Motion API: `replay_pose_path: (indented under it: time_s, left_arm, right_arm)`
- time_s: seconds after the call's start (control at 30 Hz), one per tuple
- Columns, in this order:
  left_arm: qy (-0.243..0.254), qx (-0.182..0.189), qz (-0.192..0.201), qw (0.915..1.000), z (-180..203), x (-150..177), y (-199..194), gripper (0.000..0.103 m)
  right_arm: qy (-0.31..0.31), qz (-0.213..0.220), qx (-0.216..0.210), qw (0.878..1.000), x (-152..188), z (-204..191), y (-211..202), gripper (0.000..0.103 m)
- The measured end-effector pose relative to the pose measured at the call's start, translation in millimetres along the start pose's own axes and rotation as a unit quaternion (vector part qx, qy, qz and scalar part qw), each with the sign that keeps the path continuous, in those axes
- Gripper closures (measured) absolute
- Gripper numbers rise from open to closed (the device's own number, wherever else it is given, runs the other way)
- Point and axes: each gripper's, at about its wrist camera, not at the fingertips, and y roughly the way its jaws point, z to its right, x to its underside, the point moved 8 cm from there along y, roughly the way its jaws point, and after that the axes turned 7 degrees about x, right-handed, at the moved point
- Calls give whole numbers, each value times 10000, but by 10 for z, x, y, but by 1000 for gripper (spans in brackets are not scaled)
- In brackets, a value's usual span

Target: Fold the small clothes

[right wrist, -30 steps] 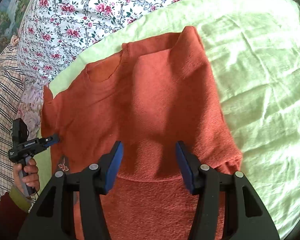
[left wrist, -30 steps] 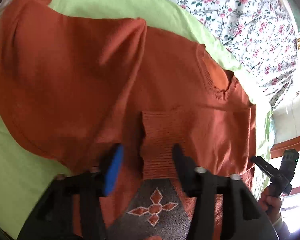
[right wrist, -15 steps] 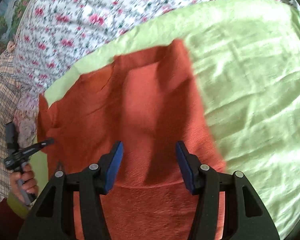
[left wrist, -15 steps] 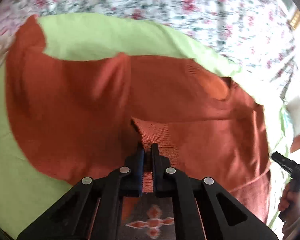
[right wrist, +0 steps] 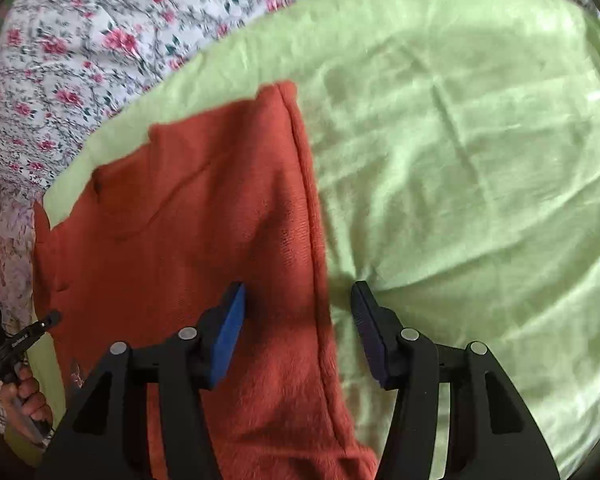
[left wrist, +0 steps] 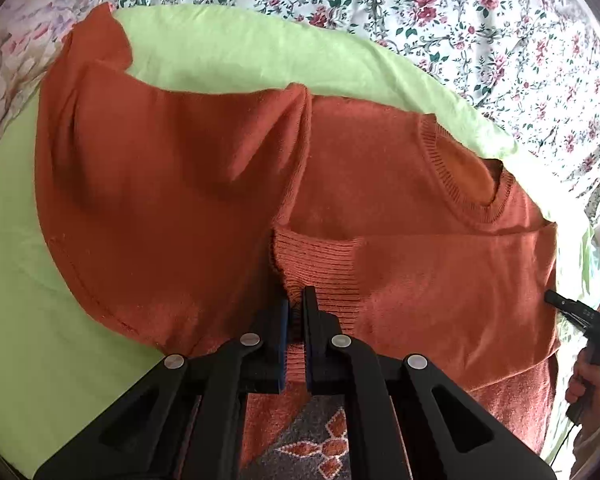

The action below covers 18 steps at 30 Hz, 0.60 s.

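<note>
A rust-orange knitted sweater [left wrist: 180,184] lies spread on a light green sheet [left wrist: 240,48], one sleeve folded across the chest. In the left wrist view my left gripper [left wrist: 296,304] is shut on that sleeve's ribbed cuff [left wrist: 320,264], just below the neckline [left wrist: 472,184]. In the right wrist view my right gripper [right wrist: 298,300] hovers over the sweater's [right wrist: 204,220] right side edge. Its jaws are closing but still stand wide apart. The sweater's side seam lies between them, and neither pad presses on it.
A floral bedspread [left wrist: 460,8] lies beyond the green sheet [right wrist: 460,160]. A grey patterned patch [left wrist: 320,440] shows on the sweater near my left gripper. A hand [right wrist: 24,400] holds the other gripper at the left rim of the right wrist view.
My left gripper has shut on the ribbed cuff and tilted slightly. My right gripper has shifted right, from over the sweater's body to its side edge.
</note>
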Motion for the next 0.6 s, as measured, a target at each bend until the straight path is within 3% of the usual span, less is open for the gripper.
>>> replay_pose_path:
  time_s: [0.1, 0.17, 0.33, 0.47, 0.53, 0.57, 0.6]
  left_arm:
    - [209, 11, 79, 9997, 152, -37, -7, 99]
    - [323, -213, -30, 9992, 146, -6, 73, 99]
    - [114, -294, -95, 9995, -18, 27, 146, 99]
    - [-66, -239, -184, 9995, -144, 64, 156, 100]
    - [-144, -143, -217, 9996, -170, 85, 133, 100]
    - [-188, -55, -225, 9996, -169, 101, 93, 100]
    - [-225, 41, -211, 9995, -166, 108, 39, 99]
  right_arm:
    - [-18, 237, -14, 9997, -108, 12, -217, 93]
    - [11, 306, 48, 9995, -122, 41, -262, 93]
    - [178, 48, 188, 9997, -57, 139, -12, 92]
    - [169, 341, 598, 9975, -64, 102, -228, 81]
    - [15, 476, 230, 9986, 16, -80, -330, 67]
    - [-217, 418, 79, 9989, 101, -201, -313, 53]
    - [-510, 264, 68, 9983, 210, -307, -235, 47]
